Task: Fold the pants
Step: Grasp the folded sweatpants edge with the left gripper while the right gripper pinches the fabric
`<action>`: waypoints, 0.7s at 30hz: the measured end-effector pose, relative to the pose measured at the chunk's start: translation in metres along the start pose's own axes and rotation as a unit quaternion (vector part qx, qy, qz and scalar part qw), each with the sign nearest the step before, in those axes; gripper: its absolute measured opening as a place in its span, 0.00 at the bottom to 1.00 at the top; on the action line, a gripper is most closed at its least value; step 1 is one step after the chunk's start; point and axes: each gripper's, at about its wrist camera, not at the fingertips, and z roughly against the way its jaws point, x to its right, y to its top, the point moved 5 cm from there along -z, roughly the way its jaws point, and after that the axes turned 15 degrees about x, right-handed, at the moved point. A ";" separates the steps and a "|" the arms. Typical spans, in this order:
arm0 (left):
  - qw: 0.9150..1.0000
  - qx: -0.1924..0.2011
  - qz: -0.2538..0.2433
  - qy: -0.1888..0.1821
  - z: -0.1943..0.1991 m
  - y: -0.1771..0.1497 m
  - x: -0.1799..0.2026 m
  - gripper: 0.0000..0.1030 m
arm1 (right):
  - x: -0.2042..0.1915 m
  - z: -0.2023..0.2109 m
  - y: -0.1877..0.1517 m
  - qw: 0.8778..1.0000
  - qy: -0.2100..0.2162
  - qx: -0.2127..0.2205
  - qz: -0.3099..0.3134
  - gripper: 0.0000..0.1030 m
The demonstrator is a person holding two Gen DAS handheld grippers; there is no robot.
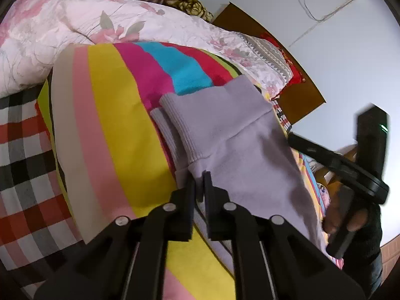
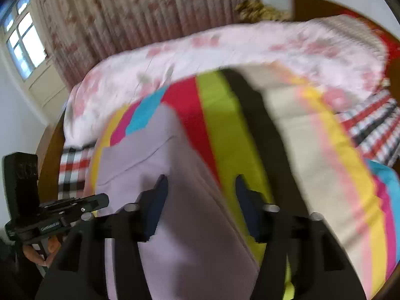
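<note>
Lilac pants (image 1: 232, 135) lie on a bright striped sheet (image 1: 112, 130) on the bed, ribbed cuffs pointing up-left in the left wrist view. My left gripper (image 1: 200, 177) is shut on the pants' edge near a cuff. In the blurred right wrist view the pants (image 2: 175, 200) run under my right gripper (image 2: 200, 182), which is open with its fingers apart above the cloth and sheet. Each gripper's body shows at the edge of the other's view.
A pink floral duvet (image 1: 75, 30) is bunched along the far side of the bed. A red and black plaid blanket (image 1: 22, 150) lies beside the striped sheet. A brown headboard (image 1: 295, 95), a white wall and a curtain (image 2: 140, 12) surround the bed.
</note>
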 end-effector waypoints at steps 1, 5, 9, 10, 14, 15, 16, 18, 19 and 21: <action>1.000 0.002 -0.002 -0.005 0.002 0.002 0.001 0.09 | -0.003 0.019 0.000 1.000 0.009 0.014 0.007 0.53; 0.999 0.003 -0.004 -0.040 0.012 0.007 0.011 0.19 | -0.040 0.114 -0.044 0.995 0.045 0.043 0.073 0.39; 0.998 -0.017 -0.005 -0.056 0.006 0.004 0.016 0.22 | -0.070 0.159 -0.120 0.994 0.048 0.007 0.094 0.30; 0.998 -0.020 -0.006 -0.057 0.004 0.002 0.017 0.22 | -0.074 0.164 -0.137 0.995 0.042 -0.004 0.094 0.29; 0.997 -0.041 0.006 -0.064 -0.010 -0.006 0.012 0.22 | -0.081 0.166 -0.184 0.994 0.007 -0.039 0.104 0.27; 0.997 -0.041 0.004 -0.064 -0.012 -0.007 0.011 0.22 | -0.082 0.164 -0.189 0.993 -0.001 -0.042 0.112 0.25; 0.997 -0.041 0.001 -0.064 -0.014 -0.007 0.010 0.22 | -0.083 0.163 -0.193 0.991 -0.011 -0.042 0.123 0.24; 0.997 -0.042 -0.004 -0.063 -0.015 -0.007 0.011 0.22 | -0.083 0.163 -0.192 0.991 -0.020 -0.039 0.124 0.23; 0.997 -0.044 -0.005 -0.063 -0.016 -0.006 0.011 0.22 | -0.082 0.163 -0.191 0.992 -0.021 -0.038 0.120 0.22; 0.997 -0.047 -0.003 -0.064 -0.016 -0.006 0.009 0.22 | -0.079 0.167 -0.189 0.995 -0.008 -0.032 0.092 0.22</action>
